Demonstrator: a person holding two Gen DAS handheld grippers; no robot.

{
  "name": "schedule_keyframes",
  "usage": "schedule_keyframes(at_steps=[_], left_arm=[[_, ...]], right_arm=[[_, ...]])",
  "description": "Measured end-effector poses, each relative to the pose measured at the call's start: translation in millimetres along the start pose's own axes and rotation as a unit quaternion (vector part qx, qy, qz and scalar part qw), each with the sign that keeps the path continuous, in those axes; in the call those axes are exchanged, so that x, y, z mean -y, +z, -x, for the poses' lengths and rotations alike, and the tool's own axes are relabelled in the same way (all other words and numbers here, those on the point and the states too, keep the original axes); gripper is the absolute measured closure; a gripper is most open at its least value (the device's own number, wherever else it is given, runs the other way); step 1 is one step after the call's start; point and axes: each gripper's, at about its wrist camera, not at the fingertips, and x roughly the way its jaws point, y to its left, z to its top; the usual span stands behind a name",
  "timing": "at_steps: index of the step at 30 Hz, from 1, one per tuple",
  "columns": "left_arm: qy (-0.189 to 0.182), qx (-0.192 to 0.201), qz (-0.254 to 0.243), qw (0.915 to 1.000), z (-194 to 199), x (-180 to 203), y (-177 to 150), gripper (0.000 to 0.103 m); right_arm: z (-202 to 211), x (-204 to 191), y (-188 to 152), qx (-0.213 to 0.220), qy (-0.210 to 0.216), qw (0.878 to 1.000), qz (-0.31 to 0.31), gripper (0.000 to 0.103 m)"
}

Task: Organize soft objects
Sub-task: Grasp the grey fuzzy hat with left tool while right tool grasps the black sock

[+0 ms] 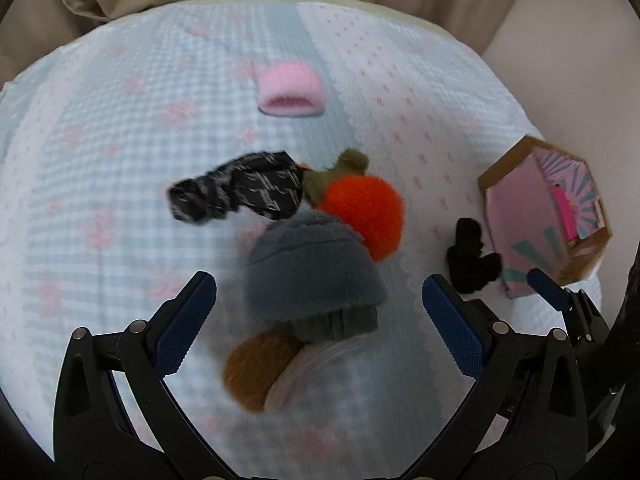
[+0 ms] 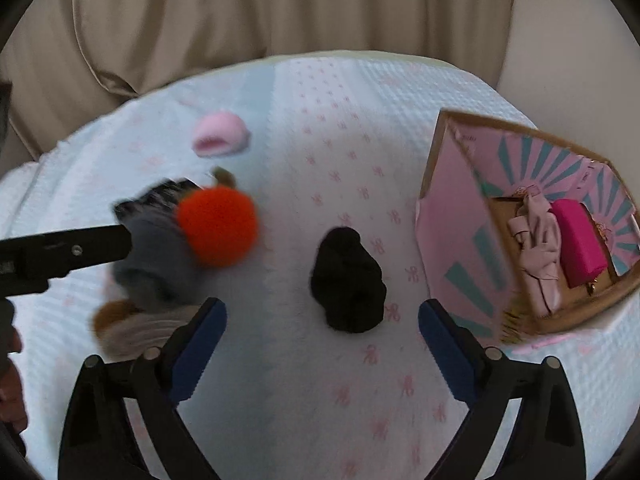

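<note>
Left wrist: left gripper [image 1: 319, 300] jaws spread wide, empty, poised over fuzzy grey knit hat [image 1: 312, 280] in pile with orange plush ball [image 1: 362, 216] and black patterned cloth [image 1: 236, 194]; pink knit hat [image 1: 289, 90] well apart

Right wrist: right gripper [image 2: 322, 322] jaws released, empty, straddling black fluffy lump [image 2: 347, 280] on blue-white quilt [image 2: 280, 380]; pink cardboard box [image 2: 520, 220] near right, already holding items

Looks like pick phase; next likely descend, clench, carry to box
</note>
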Motion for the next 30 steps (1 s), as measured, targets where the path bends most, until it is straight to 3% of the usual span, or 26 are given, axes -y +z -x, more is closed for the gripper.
schedule_keyframes(at_steps=[4,9,13,15,22,30], left_arm=[[0.011,-0.006,-0.007,0.9999,-31.7,3.9,-8.4,0.001],[0.020,-0.005,-0.002,0.9998,-51.5,-0.9,-14.9,0.002],[0.013,-0.005,0.007,0.9999,-58.3,-5.1,-14.8,0.017],[0.011,-0.006,0.004,0.9999,-60.5,-3.5,-13.4,0.019],[0.022,0.003,-0.015,0.9996,-58.3,3.0,-9.4,0.043],[0.017,0.012,-0.006,0.9998,-48.2,-3.9,-9.3,0.052]], right_arm=[[-33.0,2.7,-5.1,-0.002,-0.012,1.000,0.003,0.017],[-52.5,6.5,-4.7,0.006,-0.030,1.000,0.004,0.019],[-60.7,7.6,-3.5,0.006,-0.032,0.999,0.005,0.031],[-63.3,7.9,-3.4,0.005,-0.033,0.999,0.002,0.038],[-66.7,8.9,-0.5,-0.004,-0.036,0.999,-0.012,0.068],[-56.4,6.1,-0.4,0.001,-0.034,0.999,-0.013,0.069]])
